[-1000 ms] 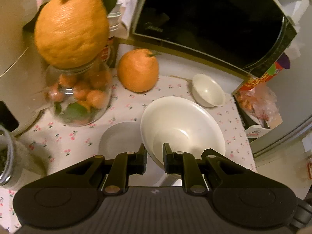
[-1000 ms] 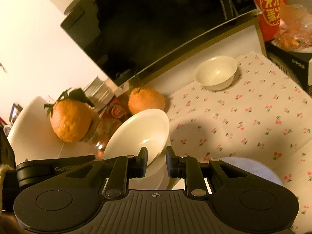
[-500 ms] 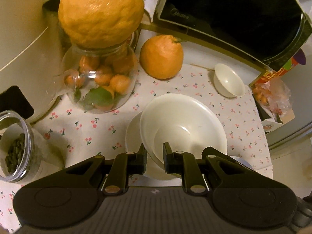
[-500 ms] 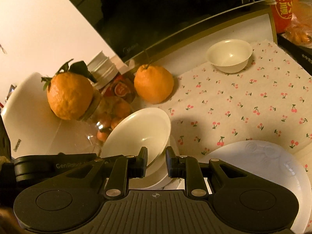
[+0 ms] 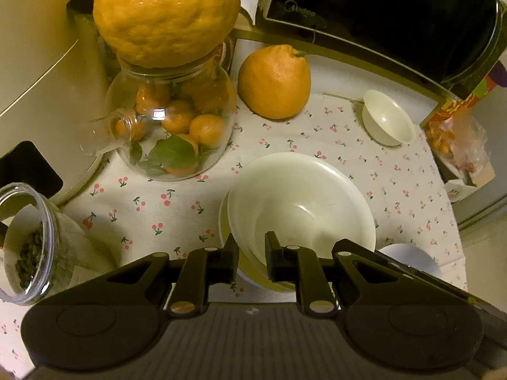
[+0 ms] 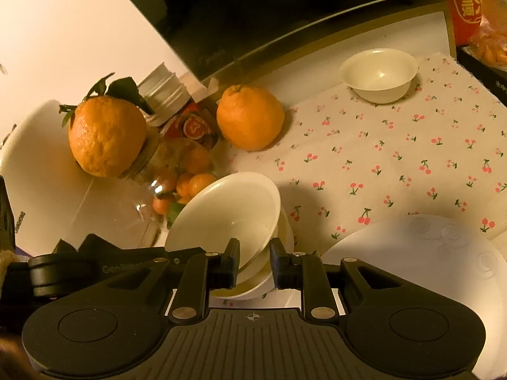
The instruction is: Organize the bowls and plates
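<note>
The plate (image 6: 427,253) lies alone at the near right of the desk (image 5: 317,139), not yet stacked. At centre, the bowl (image 5: 301,202) sits tilted in a second bowl (image 6: 282,231) beneath it; nesting appears nearly done. The left tool (image 5: 252,255) and the right tool (image 6: 255,261) are each closed on its near rim. The small bowl (image 5: 388,117) stands far right, well apart, unsorted.

cloth (image 5: 348,145): white, red cherry print | bowl (image 5: 301,202): cream | 2 oranges (image 5: 274,82): orange | microwave (image 5: 396,15): seemingly black
</note>
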{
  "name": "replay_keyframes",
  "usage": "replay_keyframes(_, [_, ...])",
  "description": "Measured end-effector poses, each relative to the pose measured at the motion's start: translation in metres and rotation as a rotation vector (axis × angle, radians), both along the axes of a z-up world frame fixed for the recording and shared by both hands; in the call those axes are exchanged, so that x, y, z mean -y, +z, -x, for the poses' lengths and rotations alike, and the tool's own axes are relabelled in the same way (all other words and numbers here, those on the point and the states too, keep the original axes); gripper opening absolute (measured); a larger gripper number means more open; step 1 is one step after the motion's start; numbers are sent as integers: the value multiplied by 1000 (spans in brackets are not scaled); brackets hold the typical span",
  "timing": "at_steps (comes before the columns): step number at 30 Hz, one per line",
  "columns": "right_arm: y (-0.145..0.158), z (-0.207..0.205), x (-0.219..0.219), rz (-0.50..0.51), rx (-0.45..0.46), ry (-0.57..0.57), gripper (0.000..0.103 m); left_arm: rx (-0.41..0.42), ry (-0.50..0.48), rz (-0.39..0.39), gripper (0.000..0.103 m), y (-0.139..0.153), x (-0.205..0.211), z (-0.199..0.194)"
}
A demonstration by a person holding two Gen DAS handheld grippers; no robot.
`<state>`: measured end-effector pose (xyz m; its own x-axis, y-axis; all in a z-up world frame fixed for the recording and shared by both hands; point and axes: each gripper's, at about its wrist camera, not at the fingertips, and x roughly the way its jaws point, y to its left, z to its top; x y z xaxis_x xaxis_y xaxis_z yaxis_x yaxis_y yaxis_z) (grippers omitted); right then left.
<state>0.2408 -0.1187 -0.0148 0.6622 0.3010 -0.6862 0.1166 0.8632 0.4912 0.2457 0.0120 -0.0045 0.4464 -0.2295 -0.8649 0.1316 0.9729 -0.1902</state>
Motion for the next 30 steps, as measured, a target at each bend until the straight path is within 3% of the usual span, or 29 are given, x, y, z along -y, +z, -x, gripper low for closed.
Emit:
replay_keyframes(12, [-2,-2,-2,10,-15,4,23,7,-37,-41,27,0,8,1])
replay_keyframes(14, [-2,-1,0,4,-15,-3,23,12,-37,-46,32,2,9,2])
replay_keyframes(19, [-1,-1,8,-15,-21,-28,23,50,-33,-88,59,8,11,4])
replay_keyframes(24, [2,1,13,-20,-17,-42,26,51,-21,-76,67,11,10,4])
replay_keyframes(30, [6,5,25,-38,-21,-71,40,60,5,-55,77,16,10,6])
